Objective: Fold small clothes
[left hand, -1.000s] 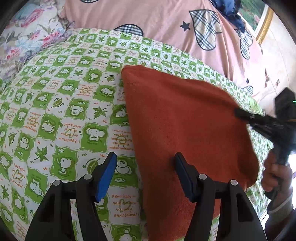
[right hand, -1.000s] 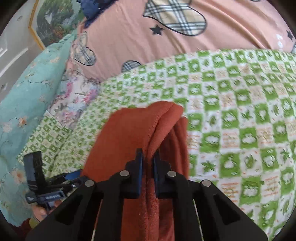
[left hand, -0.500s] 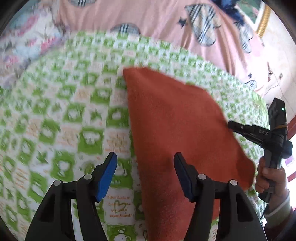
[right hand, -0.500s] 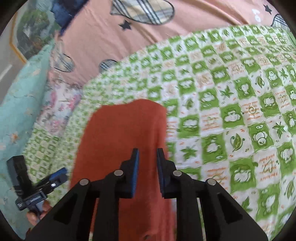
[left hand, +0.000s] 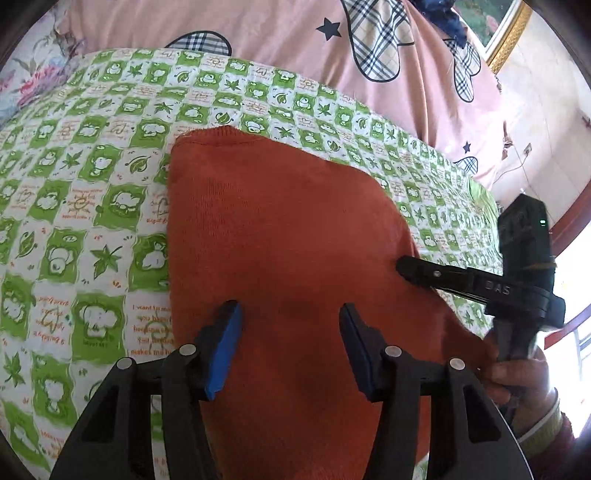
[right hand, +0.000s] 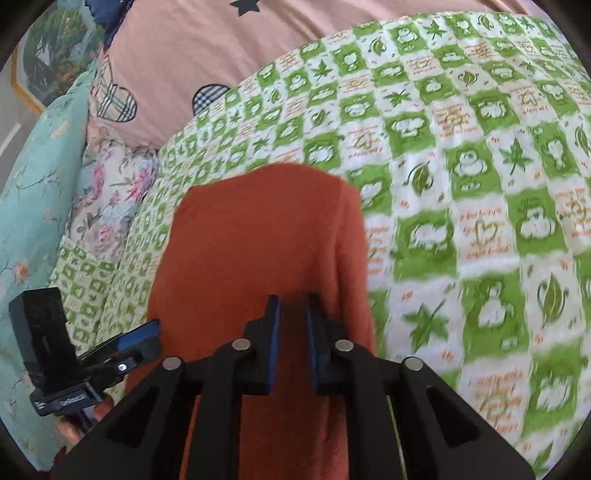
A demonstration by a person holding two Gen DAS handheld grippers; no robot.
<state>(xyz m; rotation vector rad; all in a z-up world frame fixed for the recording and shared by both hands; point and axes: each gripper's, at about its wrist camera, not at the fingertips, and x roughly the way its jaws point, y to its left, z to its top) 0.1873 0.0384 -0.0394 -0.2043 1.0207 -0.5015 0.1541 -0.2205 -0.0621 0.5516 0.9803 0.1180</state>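
Orange cloth [left hand: 288, 266] lies folded flat on green-and-white checked sheet [left hand: 92, 206], on a bed. Left wrist view: left gripper [left hand: 290, 343] sits low over the cloth's near part, blue-padded fingers [left hand: 225, 343] spread wide with only cloth surface between them, pinching nothing. Same view shows right gripper [left hand: 404, 266] coming in from the right with its tip on the cloth's right edge, held by the right hand [left hand: 517, 373]; its finger gap can't be read from this side-on angle. Right wrist view fills that in: right gripper [right hand: 293, 314] has fingers nearly together, a narrow slit left between the pads, cloth seen below through the slit but not clearly clamped; whether the tips touch the fabric, cannot tell. That view also shows a lengthwise ridge along the cloth's right side [right hand: 347, 258], not seen from the left camera, and the left gripper [right hand: 136, 338] at the cloth's left edge, blue pad up. Only the left view shows the cloth's far hem with stitching. Pink blanket [left hand: 295, 33] with plaid patches lies beyond the sheet in both views; teal floral pillow [right hand: 33, 177] and framed picture [right hand: 55, 48] show clearly only in the right view
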